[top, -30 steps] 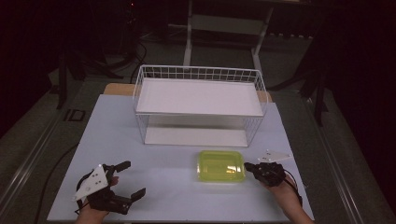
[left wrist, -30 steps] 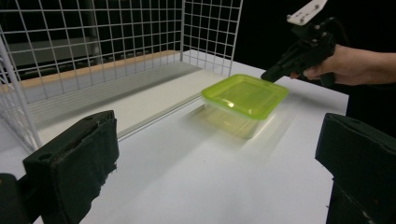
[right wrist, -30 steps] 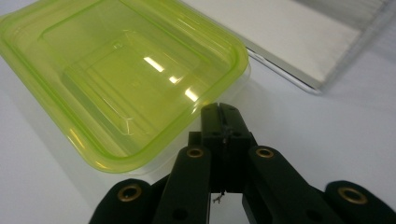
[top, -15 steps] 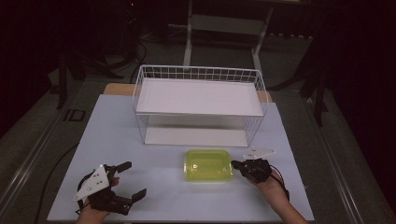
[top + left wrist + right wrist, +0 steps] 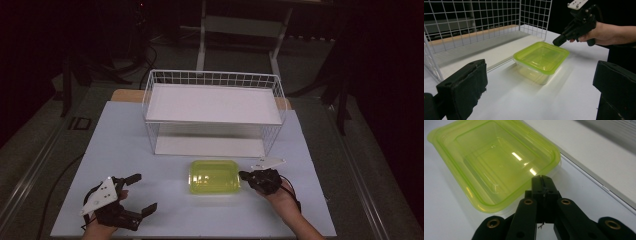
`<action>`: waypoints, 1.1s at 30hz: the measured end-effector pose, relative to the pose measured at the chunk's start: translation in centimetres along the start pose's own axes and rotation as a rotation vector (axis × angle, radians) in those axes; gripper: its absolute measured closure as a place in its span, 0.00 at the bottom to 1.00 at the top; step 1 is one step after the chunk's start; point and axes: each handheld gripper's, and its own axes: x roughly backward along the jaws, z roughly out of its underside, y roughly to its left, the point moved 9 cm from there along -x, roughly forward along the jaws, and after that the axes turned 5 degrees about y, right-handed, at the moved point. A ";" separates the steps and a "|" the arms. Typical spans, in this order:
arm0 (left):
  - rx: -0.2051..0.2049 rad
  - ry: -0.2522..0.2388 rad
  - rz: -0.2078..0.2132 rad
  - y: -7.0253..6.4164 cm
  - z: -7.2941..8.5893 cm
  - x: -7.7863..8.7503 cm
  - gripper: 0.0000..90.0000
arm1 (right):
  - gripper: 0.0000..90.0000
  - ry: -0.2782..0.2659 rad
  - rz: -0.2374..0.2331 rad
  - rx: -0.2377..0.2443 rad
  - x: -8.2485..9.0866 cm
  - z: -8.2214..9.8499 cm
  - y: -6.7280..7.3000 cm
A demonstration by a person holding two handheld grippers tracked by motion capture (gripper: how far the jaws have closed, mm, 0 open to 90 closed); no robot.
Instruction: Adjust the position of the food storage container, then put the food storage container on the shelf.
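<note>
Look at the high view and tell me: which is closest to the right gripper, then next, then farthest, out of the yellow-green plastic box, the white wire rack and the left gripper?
From the right gripper, shut, in the high view:
1. Yellow-green lidded plastic box, right beside the closed jaw tips, on the side toward the other hand.
2. White wire rack, behind it, toward the table's far edge.
3. Left gripper, open, at the near left corner.

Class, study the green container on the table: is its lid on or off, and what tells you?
On. The green lid sits flat over the clear container, its rim overlapping all visible edges.

Left gripper (image 5: 134, 195) gapes wide; right gripper (image 5: 245, 175) apparently pinched closed.
</note>
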 end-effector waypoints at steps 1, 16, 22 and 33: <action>-0.001 0.001 -0.003 0.0 0.0 0.0 0.00 | 0.99 -0.012 0.006 0.002 0.4 -0.2 -0.1; 0.014 0.014 -0.007 -0.4 0.3 -0.7 0.00 | 0.15 -0.160 -0.003 -0.101 4.0 -0.6 -0.3; 0.040 0.061 -0.029 0.0 0.7 -1.6 0.00 | 0.21 -0.175 -0.015 -0.065 4.7 -1.0 0.7; 0.038 0.162 0.022 -0.7 0.0 -3.5 0.00 | 0.20 -0.170 0.056 -0.024 6.0 -2.1 0.6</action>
